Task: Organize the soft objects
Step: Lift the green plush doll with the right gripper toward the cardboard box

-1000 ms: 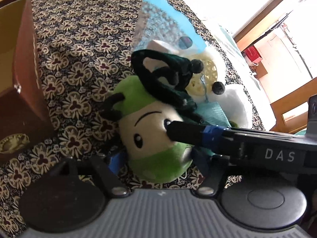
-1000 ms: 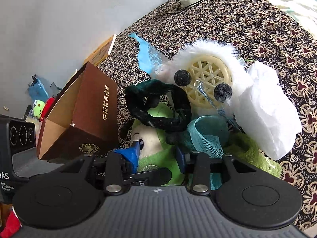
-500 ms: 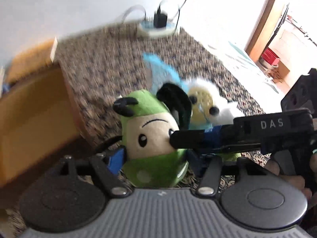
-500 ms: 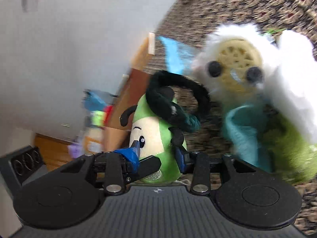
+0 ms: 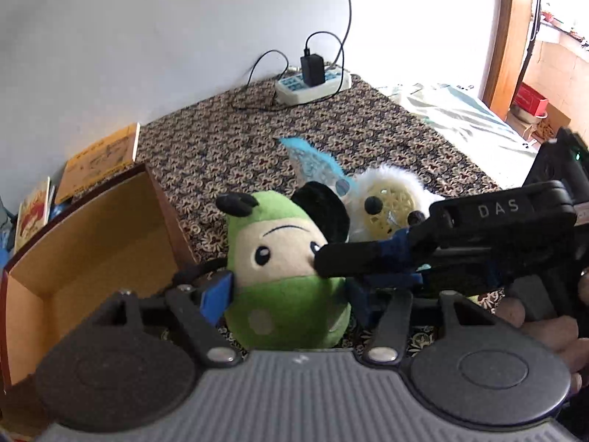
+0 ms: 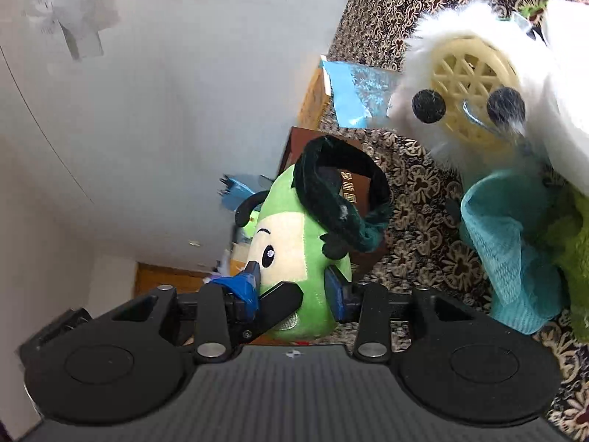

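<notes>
Open box [image 5: 92,243]: brown cardboard, at the left in the left wrist view, its mouth facing the camera, just beside the green plush.
Left tongs [image 5: 285,294]: clamped on the lower body of the green plush toy [image 5: 287,269], one blue-padded finger [image 5: 217,291] pressed on each side.
Green plush toy: held upright above the patterned bedspread [image 5: 228,140], cream face with black eyes turned to the left wrist camera.
Dark velvet headband [image 6: 338,199]: looped over the top of the plush, tilted toward its right.
Right tongs [image 6: 294,291]: also clamped on the green plush, gripping its sides from the right; in the left wrist view a black finger [image 5: 349,261] crosses the toy's face.
White furry toy [image 6: 467,84]: lying on the bedspread behind the plush, with a cream lattice disc and two black pompoms.
Teal mesh cloth [image 6: 511,254]: lying below the furry toy, touching a green fuzzy item [image 6: 574,243] at the right edge.
Power strip [image 5: 313,84]: at the far edge by the wall, a charger plugged in.
</notes>
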{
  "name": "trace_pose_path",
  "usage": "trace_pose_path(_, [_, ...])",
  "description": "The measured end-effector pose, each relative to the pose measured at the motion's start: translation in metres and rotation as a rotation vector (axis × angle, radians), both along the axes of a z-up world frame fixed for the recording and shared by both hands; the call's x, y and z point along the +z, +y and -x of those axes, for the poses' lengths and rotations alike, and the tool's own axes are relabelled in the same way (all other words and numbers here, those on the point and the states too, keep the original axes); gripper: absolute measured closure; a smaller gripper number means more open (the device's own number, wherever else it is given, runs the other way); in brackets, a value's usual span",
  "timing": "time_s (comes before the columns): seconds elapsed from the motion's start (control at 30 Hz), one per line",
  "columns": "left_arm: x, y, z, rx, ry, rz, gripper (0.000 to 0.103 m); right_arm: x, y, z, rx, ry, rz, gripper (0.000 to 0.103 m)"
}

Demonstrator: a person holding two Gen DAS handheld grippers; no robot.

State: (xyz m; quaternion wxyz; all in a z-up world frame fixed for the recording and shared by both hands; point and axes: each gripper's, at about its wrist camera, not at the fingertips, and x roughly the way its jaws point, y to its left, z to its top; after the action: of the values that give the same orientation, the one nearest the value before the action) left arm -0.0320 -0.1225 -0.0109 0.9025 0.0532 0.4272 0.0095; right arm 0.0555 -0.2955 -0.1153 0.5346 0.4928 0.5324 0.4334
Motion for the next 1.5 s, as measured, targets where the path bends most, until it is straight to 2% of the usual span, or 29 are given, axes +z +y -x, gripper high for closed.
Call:
trace_pose_path(0.07, [0.003,0.000,0.001,-0.030,0.007,0.007,0.047,0.003,-0.003,0.003,-0.029,-0.024,0.014,0.081])
trace_pose_path(0.17, [0.020,-0.003,0.005,-0.076,-0.043,-0.027,0.047,0.010,-0.007,0.009,-0.097,-0.005,-0.087,0.080])
trace_pose_path(0.23, [0.039,-0.007,0.013,-0.130,-0.113,-0.078,0.047,0.012,-0.008,0.014,-0.156,-0.001,-0.172,0.080])
trace_pose_path(0.27, [0.040,-0.010,0.013,-0.151,-0.123,-0.121,0.048,0.012,-0.003,0.016,-0.174,0.010,-0.174,0.080])
trace_pose_path(0.33, [0.022,-0.009,0.003,-0.181,-0.069,-0.180,0.047,0.005,0.007,0.020,-0.176,0.030,-0.096,0.080])
trace_pose_path(0.4, [0.002,0.000,-0.007,-0.175,0.036,-0.170,0.047,-0.005,0.018,0.029,-0.163,0.049,-0.024,0.080])
trace_pose_path(0.43, [-0.001,0.003,-0.005,-0.182,0.049,-0.166,0.047,-0.010,0.018,0.034,-0.167,0.074,-0.030,0.080])
trace_pose_path(0.53, [0.008,0.008,0.005,-0.222,0.012,-0.175,0.047,-0.003,0.016,0.046,-0.198,0.043,-0.074,0.080])
trace_pose_path(0.63, [0.031,0.006,0.013,-0.265,-0.064,-0.198,0.047,-0.002,0.021,0.042,-0.253,0.026,-0.174,0.080])
trace_pose_path(0.7, [0.035,0.002,0.016,-0.284,-0.089,-0.220,0.047,-0.002,0.021,0.042,-0.274,0.018,-0.176,0.080])
trace_pose_path(0.77, [0.018,0.001,0.010,-0.297,-0.049,-0.263,0.047,-0.009,0.029,0.043,-0.260,0.049,-0.083,0.080])
trace_pose_path(0.8, [0.004,0.002,0.003,-0.288,0.000,-0.279,0.047,-0.015,0.034,0.044,-0.237,0.082,-0.044,0.080])
trace_pose_path(0.83, [-0.007,0.002,-0.001,-0.279,0.044,-0.291,0.047,-0.019,0.039,0.047,-0.217,0.098,-0.027,0.080])
trace_pose_path(0.87, [-0.009,0.003,0.000,-0.282,0.053,-0.295,0.047,-0.019,0.040,0.051,-0.221,0.095,-0.040,0.080])
trace_pose_path(0.93, [0.006,0.005,0.010,-0.303,-0.010,-0.294,0.046,-0.013,0.036,0.053,-0.236,0.062,-0.096,0.080])
trace_pose_path(1.07, [0.032,0.011,0.012,-0.298,-0.072,-0.262,0.045,0.010,0.041,0.048,-0.257,-0.062,-0.077,0.080])
trace_pose_path(1.17, [0.047,0.012,0.022,-0.286,-0.150,-0.266,0.042,0.001,0.044,0.046,-0.244,-0.036,-0.206,0.079])
trace_pose_path(1.2, [0.046,0.011,0.024,-0.290,-0.162,-0.281,0.042,-0.003,0.044,0.044,-0.243,-0.029,-0.197,0.079])
trace_pose_path(1.23, [0.038,0.010,0.020,-0.291,-0.139,-0.305,0.042,-0.001,0.045,0.044,-0.243,-0.037,-0.114,0.080])
trace_pose_path(1.27, [0.026,0.008,0.016,-0.289,-0.095,-0.315,0.044,0.004,0.045,0.044,-0.233,-0.041,-0.017,0.080])
trace_pose_path(1.3, [0.012,0.009,0.011,-0.274,-0.048,-0.302,0.045,0.004,0.052,0.044,-0.209,-0.046,0.014,0.080])
trace_pose_path(1.33, [0.007,0.010,0.012,-0.263,-0.045,-0.301,0.044,0.002,0.057,0.045,-0.198,-0.048,0.008,0.076])
trace_pose_path(1.37, [0.008,0.009,0.018,-0.269,-0.068,-0.305,0.044,0.001,0.056,0.047,-0.202,-0.055,-0.016,0.077])
trace_pose_path(1.43, [0.016,0.008,0.032,-0.278,-0.135,-0.307,0.043,-0.001,0.052,0.050,-0.207,-0.054,-0.095,0.078])
trace_pose_path(1.5, [0.025,0.005,0.042,-0.291,-0.206,-0.314,0.044,0.002,0.049,0.052,-0.230,-0.096,-0.138,0.078])
